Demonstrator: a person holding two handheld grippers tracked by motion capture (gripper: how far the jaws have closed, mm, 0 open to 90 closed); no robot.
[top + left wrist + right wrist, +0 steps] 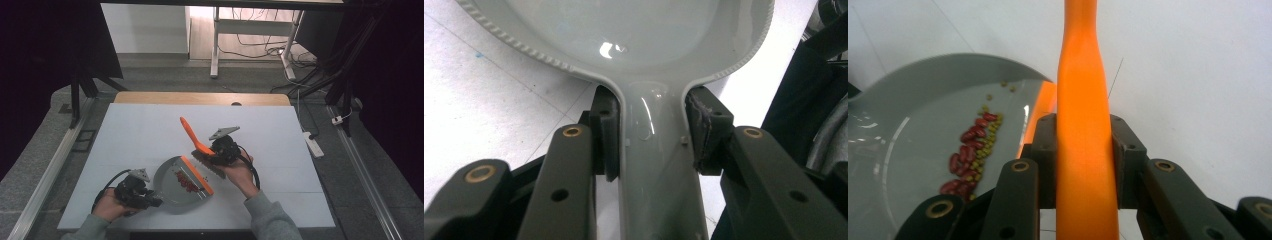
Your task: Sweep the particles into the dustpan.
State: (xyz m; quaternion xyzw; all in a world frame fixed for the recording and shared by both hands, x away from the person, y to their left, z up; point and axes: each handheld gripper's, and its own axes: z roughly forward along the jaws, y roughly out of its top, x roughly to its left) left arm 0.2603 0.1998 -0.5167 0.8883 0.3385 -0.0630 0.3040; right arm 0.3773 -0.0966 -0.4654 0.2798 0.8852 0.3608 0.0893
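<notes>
A grey dustpan (172, 182) with an orange front lip (197, 175) lies on the white table, and red beans and small green ones (186, 182) are piled inside it. My left gripper (150, 200) is shut on the dustpan's grey handle (656, 150), its pads pressing both sides. My right gripper (212, 150) is shut on the orange handle (1083, 125) of a hand brush (200, 145), whose dark bristles (207, 164) sit just right of the dustpan's lip. In the right gripper view the beans (970, 152) lie in the pan to the left.
The white table top (140, 130) stretches around the dustpan, with a wooden edge (200, 98) at the back. Dark frame legs (80, 95) stand at the left, and cables and a power strip (314, 142) lie on the floor at the right.
</notes>
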